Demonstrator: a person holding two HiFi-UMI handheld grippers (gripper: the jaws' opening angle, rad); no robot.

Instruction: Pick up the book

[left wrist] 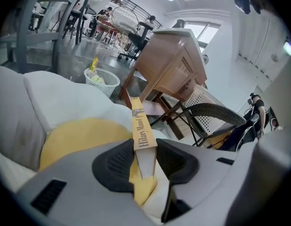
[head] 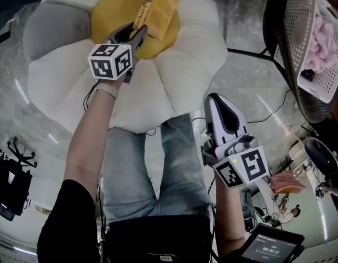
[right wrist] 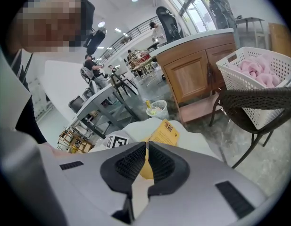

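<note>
The book [head: 163, 4] is a thin yellow paperback with dark print on its spine [left wrist: 141, 131]. My left gripper [head: 137, 34] is shut on its lower end, and the pads press on both covers [left wrist: 145, 161]. The book stands tilted over the yellow middle [head: 111, 12] of a flower-shaped cushion with white petals [head: 64, 75]. My right gripper [head: 217, 104] hangs nearer to me, over the floor beside the cushion's near edge. It is shut with nothing in it [right wrist: 146, 161] and points toward the book [right wrist: 165, 132].
A white laundry basket [head: 316, 48] with pink cloth sits on a dark woven chair [head: 284, 48] at the right. A wooden cabinet [left wrist: 173, 60] and a small white wastebasket [left wrist: 102, 81] stand beyond the cushion. Cables [head: 267, 114] lie on the marble floor. My jeans-clad legs [head: 152, 169] are below.
</note>
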